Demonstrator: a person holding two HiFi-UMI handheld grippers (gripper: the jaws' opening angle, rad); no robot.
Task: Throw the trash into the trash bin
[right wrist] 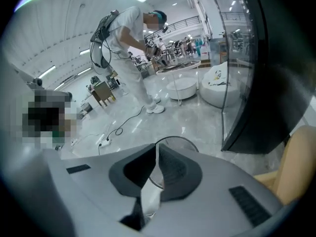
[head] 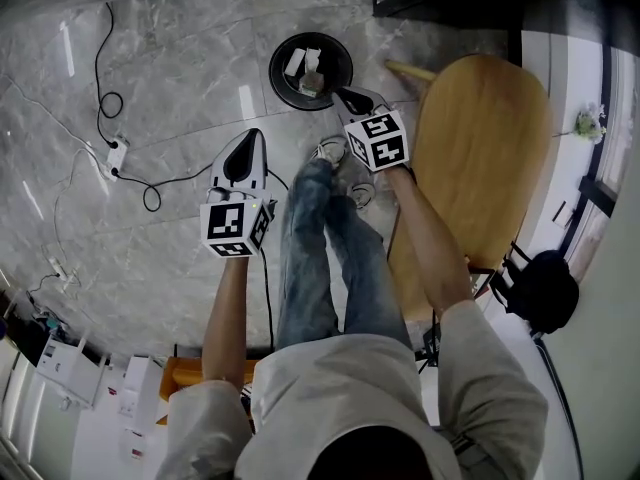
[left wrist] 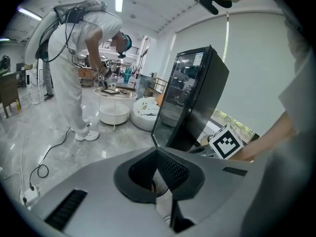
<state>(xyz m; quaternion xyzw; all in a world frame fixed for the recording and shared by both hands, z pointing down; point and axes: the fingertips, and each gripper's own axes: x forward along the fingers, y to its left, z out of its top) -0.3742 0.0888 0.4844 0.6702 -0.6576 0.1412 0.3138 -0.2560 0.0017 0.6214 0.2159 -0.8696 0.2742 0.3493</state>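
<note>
The black round trash bin (head: 310, 70) stands on the marble floor ahead of my feet, with white and brownish trash (head: 306, 65) lying inside. My right gripper (head: 345, 94) hangs over the bin's right rim, its jaws closed together with nothing between them. In the right gripper view the bin's rim (right wrist: 183, 140) shows just beyond the right gripper (right wrist: 157, 148). My left gripper (head: 247, 138) is lower left of the bin, apart from it. In the left gripper view the left gripper (left wrist: 157, 153) has its pads together and holds nothing.
A tan wooden seat (head: 485, 158) is at my right, close to the right arm. A black glass-fronted cabinet (left wrist: 192, 98) stands behind the bin. A power strip with cables (head: 116, 154) lies on the floor at left. Another person (left wrist: 74, 58) bends over a white round table (left wrist: 114, 107).
</note>
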